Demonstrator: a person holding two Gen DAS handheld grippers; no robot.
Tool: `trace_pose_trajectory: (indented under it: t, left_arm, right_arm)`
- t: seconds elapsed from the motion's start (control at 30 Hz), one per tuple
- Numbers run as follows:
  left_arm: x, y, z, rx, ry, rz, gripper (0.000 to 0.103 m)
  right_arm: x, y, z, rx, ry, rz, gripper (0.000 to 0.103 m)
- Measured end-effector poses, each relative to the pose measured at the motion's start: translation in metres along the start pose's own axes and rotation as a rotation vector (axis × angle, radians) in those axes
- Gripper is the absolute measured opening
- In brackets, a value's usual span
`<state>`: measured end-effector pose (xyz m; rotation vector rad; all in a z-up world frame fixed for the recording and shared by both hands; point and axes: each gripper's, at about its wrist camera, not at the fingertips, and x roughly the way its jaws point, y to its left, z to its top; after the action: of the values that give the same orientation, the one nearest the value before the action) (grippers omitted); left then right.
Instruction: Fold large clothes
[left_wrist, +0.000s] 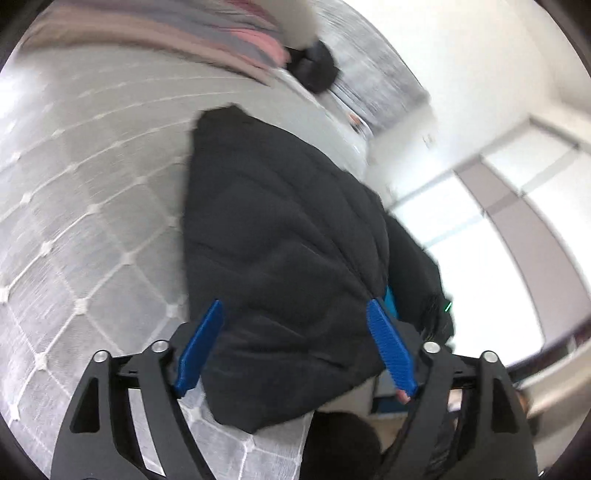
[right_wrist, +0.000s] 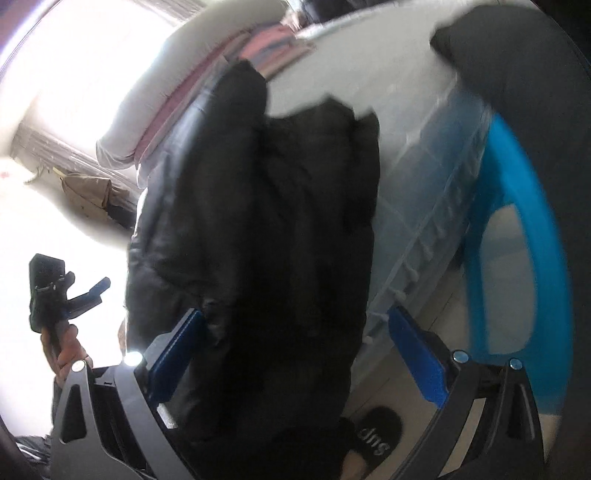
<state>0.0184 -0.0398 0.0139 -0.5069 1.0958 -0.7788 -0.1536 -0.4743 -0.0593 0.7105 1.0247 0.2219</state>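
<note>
One blue chair beside jacket

One black padded jacket is seen on one quilted bed cover. Two grippers are counted, left and right, four blue pads in all, plus one black slipper.

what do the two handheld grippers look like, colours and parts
Both match. The left gripper has two flat blue ribbed finger pads on black angular arms with triangular cut-outs and round silver bolts. The right gripper has the same blue pads on dark grey-black arms with silver bolts. Seen from the right wrist, the left one has a black boxy body.
</note>
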Motion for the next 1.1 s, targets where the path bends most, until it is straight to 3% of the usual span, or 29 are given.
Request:
trace_pose_trajectory:
  t: [0.2,0.43,0.73,0.87,0.93,1.03,1.07,1.1]
  left_arm:
    - [0.031,0.056,0.016,-0.19,0.032,-0.065,0.082]
    - [0.084,0.093,0.031,-0.299,0.078,-0.095,0.082]
    - [0.139,0.079,0.042,-0.25,0.176,-0.134,0.087]
    - [0.139,0.067,0.043,-0.219,0.192,-0.097,0.087]
    - [0.142,0.063,0.044,-0.212,0.193,-0.078,0.082]
    - [0.143,0.053,0.047,-0.193,0.188,-0.047,0.062]
    - [0.142,0.05,0.048,-0.187,0.18,-0.037,0.053]
    - [0.141,0.045,0.048,-0.176,0.171,-0.026,0.046]
  right_arm:
    - [0.017,-0.022,0.004,0.095,0.035,0.213,0.096]
    - [0.029,-0.032,0.015,0.141,0.068,0.289,0.096]
    - [0.04,-0.034,0.016,0.149,0.129,0.257,0.096]
    - [0.05,-0.045,0.012,0.195,0.153,0.332,0.096]
    - [0.058,-0.05,0.007,0.223,0.158,0.391,0.096]
    - [0.06,-0.049,0.004,0.209,0.115,0.431,0.094]
    - [0.059,-0.048,0.002,0.205,0.1,0.428,0.089]
    - [0.057,-0.046,0.001,0.2,0.081,0.43,0.075]
